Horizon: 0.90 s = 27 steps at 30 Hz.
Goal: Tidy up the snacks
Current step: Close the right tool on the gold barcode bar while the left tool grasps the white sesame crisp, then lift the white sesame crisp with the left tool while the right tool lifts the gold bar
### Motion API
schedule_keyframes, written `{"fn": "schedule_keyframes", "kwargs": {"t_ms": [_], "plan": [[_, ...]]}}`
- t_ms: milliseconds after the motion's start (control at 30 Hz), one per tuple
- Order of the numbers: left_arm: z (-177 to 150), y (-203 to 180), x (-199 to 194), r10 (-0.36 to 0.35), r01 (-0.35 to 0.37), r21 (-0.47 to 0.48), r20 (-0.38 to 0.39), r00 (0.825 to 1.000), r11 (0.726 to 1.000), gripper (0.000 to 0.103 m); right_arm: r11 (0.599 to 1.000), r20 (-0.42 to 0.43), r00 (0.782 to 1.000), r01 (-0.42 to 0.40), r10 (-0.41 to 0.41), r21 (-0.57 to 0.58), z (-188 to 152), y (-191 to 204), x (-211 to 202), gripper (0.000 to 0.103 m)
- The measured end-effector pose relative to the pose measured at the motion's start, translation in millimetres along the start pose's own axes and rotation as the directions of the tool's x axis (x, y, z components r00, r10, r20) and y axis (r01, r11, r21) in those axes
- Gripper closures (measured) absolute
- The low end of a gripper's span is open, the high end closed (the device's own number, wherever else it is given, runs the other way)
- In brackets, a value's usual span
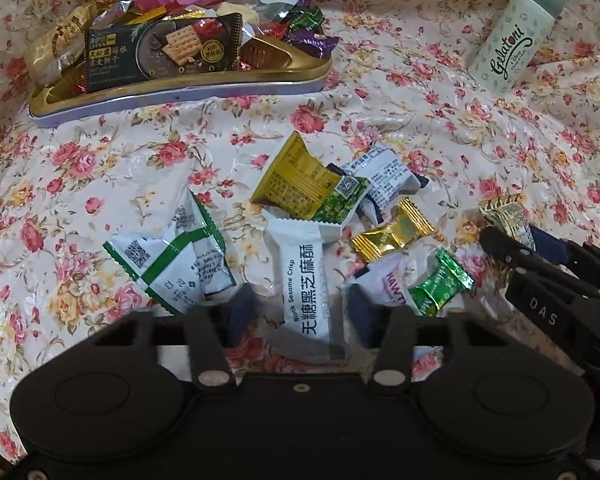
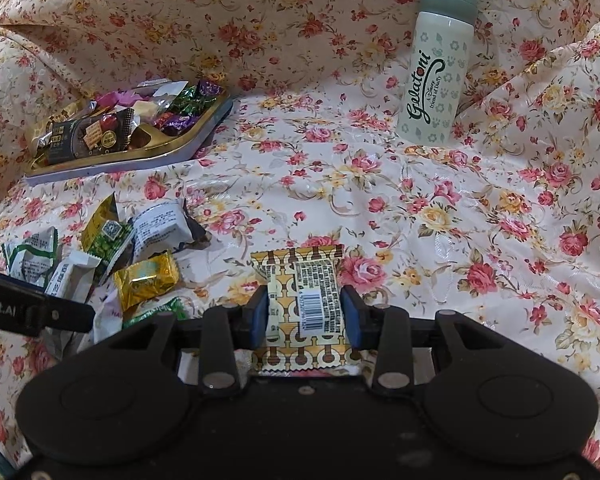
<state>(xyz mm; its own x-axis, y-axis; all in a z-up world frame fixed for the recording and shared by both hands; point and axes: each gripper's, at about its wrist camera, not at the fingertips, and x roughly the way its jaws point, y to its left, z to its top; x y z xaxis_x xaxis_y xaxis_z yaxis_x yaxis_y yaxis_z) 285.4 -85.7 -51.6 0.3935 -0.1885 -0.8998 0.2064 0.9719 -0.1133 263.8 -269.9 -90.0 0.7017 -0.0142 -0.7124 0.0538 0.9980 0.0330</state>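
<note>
A white black-sesame-crisp packet [image 1: 312, 292] lies on the floral cloth between the fingers of my left gripper [image 1: 302, 316]. The right pad is at its edge and the left pad stands a little off, so the jaws look open around it. Around it lies a loose pile: a green-striped white packet [image 1: 172, 260], a yellow-green packet [image 1: 304, 184], a gold candy [image 1: 392, 236] and a green candy [image 1: 440, 284]. My right gripper [image 2: 305, 312] is shut on a yellow patterned packet [image 2: 300, 280], low over the cloth. A gold tin tray [image 1: 180, 84] with several snacks sits at the far left.
A pale green Gelatoni bottle [image 2: 436, 76] stands at the back right. The floral cloth [image 2: 460, 220] rises in folds behind the tray and the bottle. The right gripper's black arm [image 1: 548, 280] reaches in beside the pile, close to my left gripper.
</note>
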Motion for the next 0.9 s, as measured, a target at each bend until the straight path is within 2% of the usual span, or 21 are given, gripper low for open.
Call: {"fn": "schedule_keyframes", "kwargs": {"t_ms": [67,167,533,767,833,900], "plan": [[0.2,2.8,-1.1,-0.02,0.02,-0.011,-0.011,1.0,1.0,0.07,1.0,-0.003,1.0,0.002,-0.002,-0.001,0.6,0.7,0.0,0.063],[-3.3,7.7,-5.8,-0.039,0.038,-0.031,-0.022,0.999,0.999,0.071,1.0,-0.014,1.0,0.003,-0.003,0.005,2.6,0.9,0.6,0.063],[-38.8,35.8,-36.3,0.012,-0.013,-0.015,-0.053,0.999,1.0,0.07,0.999,-0.121,0.993,0.015,-0.011,0.03,-1.6,7.9,-21.7,0.064],[-40.7,42.6,-31.7,-0.027,0.026,-0.019,-0.052,0.998,0.999,0.067,0.998,-0.172,0.985,0.011,0.001,0.067,-7.0,12.6,-32.5,0.063],[-39.8,40.2,-27.2,-0.031,0.03,-0.015,-0.052,0.998,0.999,0.062,0.997,-0.179,0.984,0.01,0.003,0.076,-7.1,12.7,-33.3,0.063],[-39.1,36.9,-26.7,-0.042,0.042,-0.005,-0.039,0.998,0.999,0.053,0.997,-0.182,0.983,0.012,0.003,0.079,-6.7,12.6,-33.1,0.063]]}}
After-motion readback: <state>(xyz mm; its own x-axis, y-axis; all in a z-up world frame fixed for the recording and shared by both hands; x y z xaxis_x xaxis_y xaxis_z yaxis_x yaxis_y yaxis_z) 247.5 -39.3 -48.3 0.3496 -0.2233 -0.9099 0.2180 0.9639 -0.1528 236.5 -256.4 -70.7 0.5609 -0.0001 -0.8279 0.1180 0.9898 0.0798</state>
